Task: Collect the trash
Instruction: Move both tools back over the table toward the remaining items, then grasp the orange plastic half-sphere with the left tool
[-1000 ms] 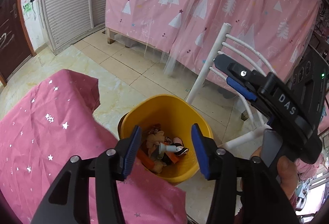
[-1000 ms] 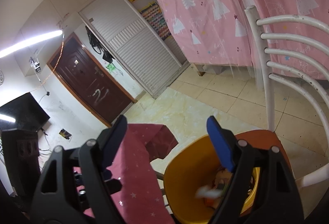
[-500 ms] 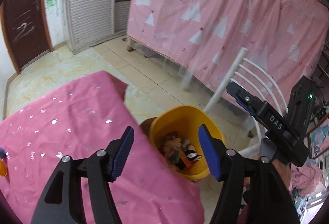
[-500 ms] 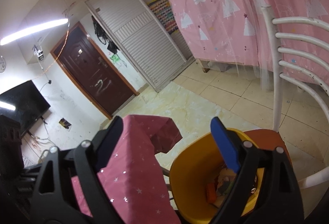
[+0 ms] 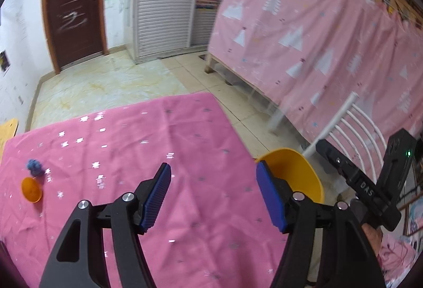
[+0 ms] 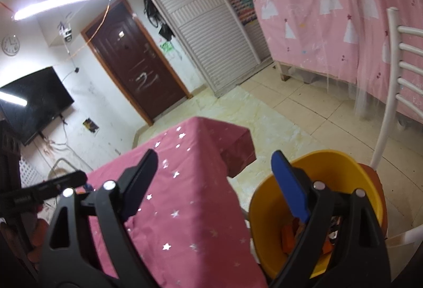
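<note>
Left gripper (image 5: pixel 212 195) and right gripper (image 6: pixel 214 182) — both gaping, gripping nothing — hovering over pink star-print table (image 5: pixel 185 155); round yellow plastic bin (image 6: pixel 338 182) sitting beside it, holding scraps.

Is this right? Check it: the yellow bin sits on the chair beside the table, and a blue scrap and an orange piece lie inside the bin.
One thing is wrong. The blue scrap and the orange piece lie on the pink tablecloth, far from the yellow bin, as the left wrist view shows. The bin does sit on the chair beside the table.
</note>
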Demonstrator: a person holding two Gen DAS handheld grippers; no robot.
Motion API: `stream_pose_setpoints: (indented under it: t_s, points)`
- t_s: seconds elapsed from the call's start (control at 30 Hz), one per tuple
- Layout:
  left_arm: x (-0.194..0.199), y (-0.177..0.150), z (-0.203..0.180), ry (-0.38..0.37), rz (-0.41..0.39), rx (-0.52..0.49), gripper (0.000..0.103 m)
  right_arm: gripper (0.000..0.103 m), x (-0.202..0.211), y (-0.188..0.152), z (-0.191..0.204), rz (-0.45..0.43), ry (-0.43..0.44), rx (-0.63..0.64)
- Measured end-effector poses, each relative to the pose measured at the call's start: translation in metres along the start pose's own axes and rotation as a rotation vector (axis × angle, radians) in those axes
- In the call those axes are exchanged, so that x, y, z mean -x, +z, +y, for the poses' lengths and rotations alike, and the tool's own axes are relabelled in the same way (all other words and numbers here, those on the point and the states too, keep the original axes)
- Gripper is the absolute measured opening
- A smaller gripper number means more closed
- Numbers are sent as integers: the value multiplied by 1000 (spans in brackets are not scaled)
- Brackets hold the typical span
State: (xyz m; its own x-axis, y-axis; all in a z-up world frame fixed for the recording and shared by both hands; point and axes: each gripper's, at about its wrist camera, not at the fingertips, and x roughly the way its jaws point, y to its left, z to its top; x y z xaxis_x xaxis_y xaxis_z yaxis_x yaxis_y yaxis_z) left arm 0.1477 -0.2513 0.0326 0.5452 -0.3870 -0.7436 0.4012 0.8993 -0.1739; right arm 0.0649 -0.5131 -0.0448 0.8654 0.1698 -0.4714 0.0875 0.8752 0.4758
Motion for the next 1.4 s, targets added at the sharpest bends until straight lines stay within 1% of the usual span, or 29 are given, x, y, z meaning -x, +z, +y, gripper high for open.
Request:
stream_pose_setpoints:
  t_s: [0.13, 0.5, 0.6, 0.67, 0.73, 0.77, 0.83, 1.03, 1.13, 1.23, 1.4]
  points:
    - [7, 0, 32, 20, -8, 61, 60, 84, -9, 0, 17, 17, 16, 20]
    - [24, -5, 88, 70, -37, 152, 60, 84, -41, 0, 81, 71, 82, 128]
    - [28, -7, 104, 102, -47, 178, 61, 84, -52, -2, 103, 93, 101, 164]
    - [31, -9, 118, 151, -53, 194, 67, 84, -58, -4, 115, 109, 114, 185]
    - [34, -11, 131, 204, -60, 209, 69, 85, -65, -7, 130, 126, 126, 211]
    - [35, -12, 140, 238, -61, 219, 69, 87, -68, -9, 136, 133, 130, 221]
    - [38, -13, 156, 280, -60, 242, 70, 88, -75, -12, 149, 150, 143, 246]
    - [39, -22, 209, 373, -31, 330, 70, 88, -93, -24, 184, 197, 167, 312]
    - [36, -26, 226, 399, -13, 358, 70, 88, -99, -31, 200, 214, 177, 341]
    - [28, -29, 241, 439, 6, 368, 70, 88, -106, -37, 209, 234, 184, 363]
    - [12, -31, 257, 483, 37, 373, 70, 88, -112, -44, 219, 258, 187, 387]
